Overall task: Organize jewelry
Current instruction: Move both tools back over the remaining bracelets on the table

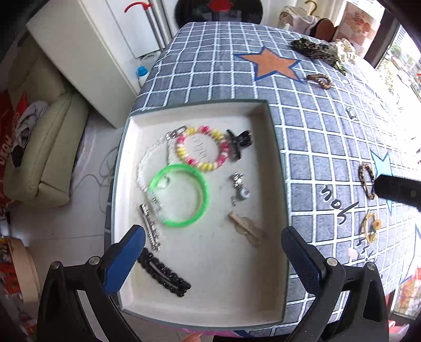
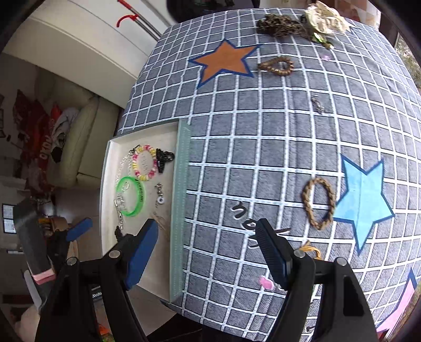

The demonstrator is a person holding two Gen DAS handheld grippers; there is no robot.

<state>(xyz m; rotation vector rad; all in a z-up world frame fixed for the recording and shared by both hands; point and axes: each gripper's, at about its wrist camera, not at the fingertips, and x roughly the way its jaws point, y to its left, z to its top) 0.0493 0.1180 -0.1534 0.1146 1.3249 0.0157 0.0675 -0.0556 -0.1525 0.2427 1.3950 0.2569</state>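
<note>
A white tray [image 1: 263,302] sits on the table's left edge; it also shows in the right wrist view [image 2: 179,210]. It holds a green bangle [image 1: 179,194], a pink-yellow bead bracelet [image 1: 202,148], a black claw clip [image 1: 239,143], a black barrette [image 1: 164,272], a silver clip [image 1: 151,227] and small charms. My left gripper [image 1: 213,252] is open and empty above the tray. My right gripper [image 2: 208,250] is open and empty over the tray's right rim. A braided brown bracelet [image 2: 318,202] lies on the cloth ahead of it. A yellow ring piece [image 1: 369,227] lies nearby.
The table has a grey checked cloth [image 2: 263,131] with orange and blue stars. A brown bead bracelet [image 2: 277,65], a leopard scrunchie [image 2: 281,25] and a white flower piece [image 2: 326,18] lie at the far end. A small metal piece [image 2: 318,104] lies mid-table. A sofa [image 1: 44,157] stands left.
</note>
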